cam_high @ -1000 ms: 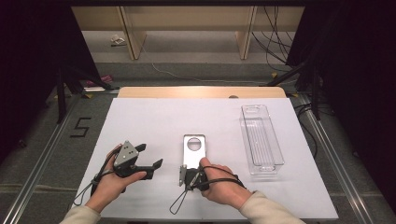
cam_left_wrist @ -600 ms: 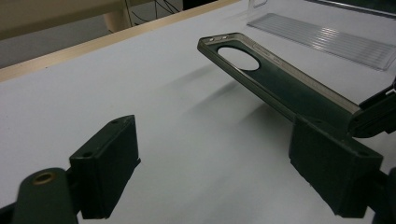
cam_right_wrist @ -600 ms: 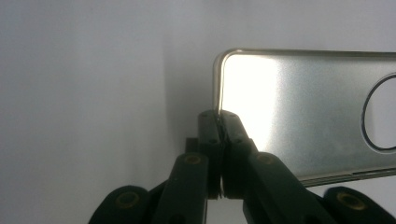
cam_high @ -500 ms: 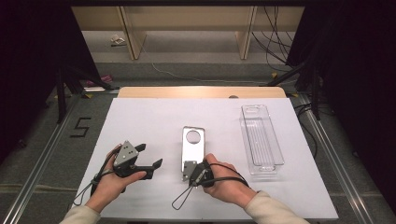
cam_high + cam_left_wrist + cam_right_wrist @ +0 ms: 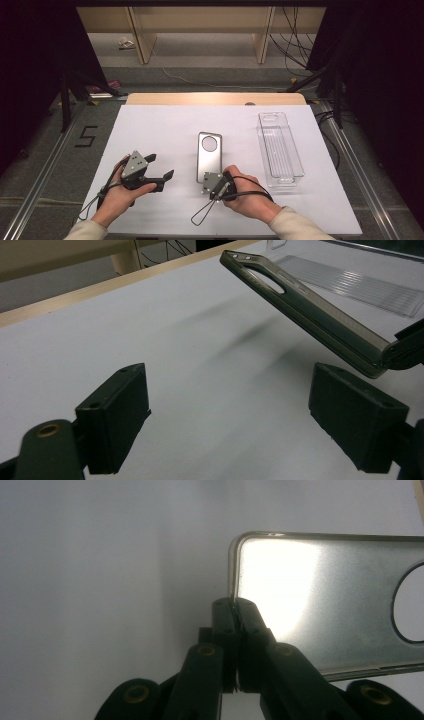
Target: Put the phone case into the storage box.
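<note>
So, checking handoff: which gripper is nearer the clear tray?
Right. The right gripper sits left of the tray, clamping the phone case; the left gripper is farther left.

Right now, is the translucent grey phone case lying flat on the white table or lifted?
Lifted: the phone case tilts above the white table, its shadow beneath, the right gripper clamping one end.

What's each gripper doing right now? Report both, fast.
Left gripper: open, holding nothing.
Right gripper: shut on the near edge of the phone case, lifted off the table.
</note>
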The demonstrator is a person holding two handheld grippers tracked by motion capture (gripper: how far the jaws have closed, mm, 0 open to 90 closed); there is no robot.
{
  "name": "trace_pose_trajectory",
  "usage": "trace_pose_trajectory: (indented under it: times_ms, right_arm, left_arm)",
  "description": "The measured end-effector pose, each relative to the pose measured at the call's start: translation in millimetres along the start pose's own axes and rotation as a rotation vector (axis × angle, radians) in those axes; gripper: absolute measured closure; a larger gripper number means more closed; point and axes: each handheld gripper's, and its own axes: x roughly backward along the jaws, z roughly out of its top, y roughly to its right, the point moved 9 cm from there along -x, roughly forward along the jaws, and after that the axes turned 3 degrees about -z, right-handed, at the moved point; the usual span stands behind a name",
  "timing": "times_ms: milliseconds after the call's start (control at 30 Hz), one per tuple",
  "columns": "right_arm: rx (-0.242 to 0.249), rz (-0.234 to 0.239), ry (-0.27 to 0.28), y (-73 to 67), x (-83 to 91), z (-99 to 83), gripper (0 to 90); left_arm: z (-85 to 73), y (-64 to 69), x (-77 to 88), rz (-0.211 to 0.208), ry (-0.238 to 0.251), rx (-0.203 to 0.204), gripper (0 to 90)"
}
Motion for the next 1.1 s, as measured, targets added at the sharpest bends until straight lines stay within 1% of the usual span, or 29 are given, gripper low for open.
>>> trace_pose_trajectory:
  times_ms: [33,133,167,233,300,333,467,533,567,600,667,767,833,867,1000,1100]
  right_arm:
    - [-0.003,0.007,0.000,-0.7,0.9,-1.2,88.9]
    - [0.006,0.002,0.016,-0.4,1.9,-3.2,88.8]
    - [0.000,0.003,0.018,-1.6,2.3,-3.8,88.8]
    - [0.011,-0.003,0.029,-1.6,3.0,-4.1,88.9]
    - [0.009,-0.012,0.036,-1.3,3.9,-4.1,88.9]
    - [0.010,-0.005,0.035,-1.6,4.6,-4.5,88.9]
    - [0.011,-0.013,0.044,-1.1,5.4,-4.9,88.9]
    - [0.010,-0.013,0.043,-1.6,6.2,-5.3,88.9]
    - [0.013,-0.018,0.051,-1.3,6.2,-4.7,88.9]
    - [0.014,-0.021,0.052,-0.9,6.8,-4.6,88.9]
    - [0.014,-0.020,0.053,-0.9,7.9,-4.6,88.9]
    - [0.017,-0.031,0.058,0.0,8.3,-3.9,88.9]
    - [0.018,-0.028,0.062,-0.5,8.4,-2.7,88.9]
    - [0.018,-0.030,0.061,-0.5,8.6,-2.4,88.9]
    - [0.017,-0.033,0.067,-1.1,9.7,-0.3,88.9]
    - [0.014,-0.044,0.070,-0.8,10.3,1.0,88.9]
  left_arm:
    - [0.0,0.0,-0.1,0.000,0.000,0.001,15.9]
    - [-0.3,0.0,-0.2,0.000,-0.001,0.001,15.9]
    - [-0.3,0.0,-0.2,0.000,-0.001,0.002,16.0]
    - [-0.3,-0.1,-0.2,0.000,0.000,0.003,16.0]
    - [-0.3,-0.2,-0.3,0.000,0.000,0.005,16.0]
    - [-0.3,-0.3,-0.3,0.000,0.000,0.006,16.0]
    - [1.5,-0.8,-0.2,0.003,0.001,0.020,16.2]
    - [3.6,-0.7,-0.7,0.006,0.001,0.032,16.4]
    - [5.0,-0.6,-1.0,0.007,-0.002,0.038,16.6]
    - [6.8,-0.2,-1.4,0.008,-0.003,0.049,16.8]
    - [11.9,2.2,-2.9,-0.005,-0.004,0.065,17.1]
    - [20.4,6.4,-6.8,-0.018,-0.015,0.063,17.2]
    - [27.4,8.2,-10.2,-0.024,-0.016,0.065,18.0]
    - [31.1,8.3,-11.7,-0.028,-0.019,0.061,18.5]
    - [45.4,6.2,-18.5,-0.042,-0.030,0.081,20.6]
    - [54.4,2.7,-24.7,-0.044,-0.040,0.096,22.2]
